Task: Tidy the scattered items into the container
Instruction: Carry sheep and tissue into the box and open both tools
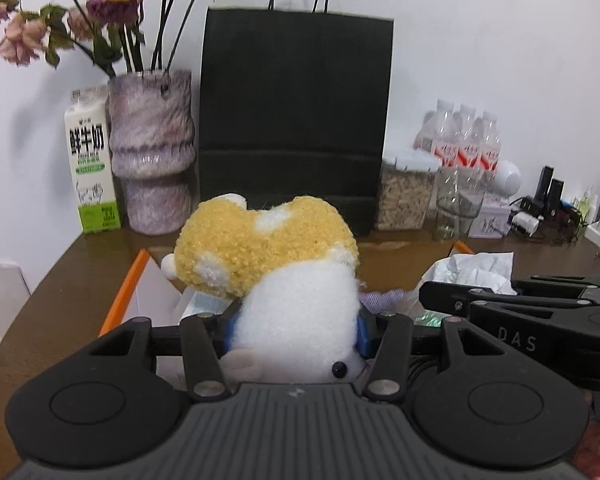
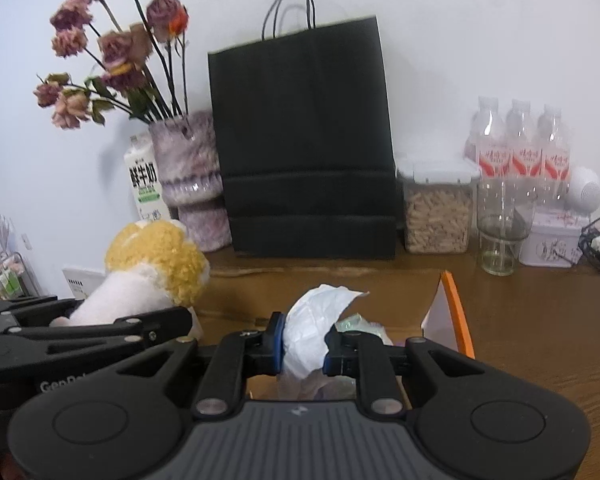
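Plush toy (image 1: 284,276), yellow and white, is pinched in the left gripper (image 1: 294,330), hanging over the orange-edged box (image 1: 126,280) on the brown table (image 1: 60,276). Right gripper (image 2: 302,346) is clamped on a crumpled white tissue (image 2: 320,320) just beside it, also over the box. Black paper bag (image 1: 296,120) stands behind against the wall.

We face a plain white wall (image 1: 480,40) lit evenly, behind a brown wood-grain table (image 2: 540,340). Against the wall stand a black paper bag (image 1: 296,120), a vase of dried roses (image 1: 152,160), a milk carton (image 1: 92,160) and water bottles (image 2: 516,148).
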Motion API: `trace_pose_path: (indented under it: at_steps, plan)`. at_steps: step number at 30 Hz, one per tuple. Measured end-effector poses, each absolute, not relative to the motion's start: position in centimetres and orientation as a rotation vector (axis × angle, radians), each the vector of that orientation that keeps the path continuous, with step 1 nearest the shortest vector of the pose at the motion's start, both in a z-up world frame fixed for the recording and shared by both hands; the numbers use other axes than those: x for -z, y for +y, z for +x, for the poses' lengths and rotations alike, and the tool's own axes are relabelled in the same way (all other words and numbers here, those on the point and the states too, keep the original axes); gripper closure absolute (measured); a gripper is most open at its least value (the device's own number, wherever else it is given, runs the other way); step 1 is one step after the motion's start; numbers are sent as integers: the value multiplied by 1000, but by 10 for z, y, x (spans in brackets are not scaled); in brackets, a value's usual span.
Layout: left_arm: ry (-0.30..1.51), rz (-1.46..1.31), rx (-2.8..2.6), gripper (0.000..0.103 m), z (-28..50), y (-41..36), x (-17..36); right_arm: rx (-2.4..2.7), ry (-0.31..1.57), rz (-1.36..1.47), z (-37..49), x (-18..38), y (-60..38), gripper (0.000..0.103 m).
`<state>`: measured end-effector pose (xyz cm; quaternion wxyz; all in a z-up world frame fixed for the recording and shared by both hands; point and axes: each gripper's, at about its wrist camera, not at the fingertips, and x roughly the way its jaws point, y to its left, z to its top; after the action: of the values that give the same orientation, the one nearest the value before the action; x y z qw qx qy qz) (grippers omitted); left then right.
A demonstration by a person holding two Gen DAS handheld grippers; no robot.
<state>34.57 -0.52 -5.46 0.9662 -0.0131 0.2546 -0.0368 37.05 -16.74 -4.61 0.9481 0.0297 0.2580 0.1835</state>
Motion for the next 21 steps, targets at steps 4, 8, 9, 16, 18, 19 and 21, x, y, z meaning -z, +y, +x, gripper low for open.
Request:
trace_pose_path:
  at_steps: [4, 8, 9, 16, 18, 19, 21]
  plan:
    - [517, -22, 78, 51, 346, -4, 56, -374, 536, 54, 371, 50, -166, 86]
    - [509, -14, 79, 50, 344, -6, 55, -382, 534, 48, 369, 50, -164, 85]
    - [509, -13, 74, 50, 345, -6, 55, -381, 536, 44, 369, 50, -164, 82]
    - [463, 58, -76, 0, 341, -4, 49, -282, 534, 66, 373, 47, -172, 31]
    - [459, 35, -68, 0, 339, 1, 45, -257, 541, 95, 375, 48, -177, 11]
    - [463, 27, -63, 0, 339, 3, 44, -269, 548, 110, 376, 48, -179, 11]
    - [467, 22, -63, 0, 340, 4, 43, -279, 568, 128, 379, 49, -181, 10]
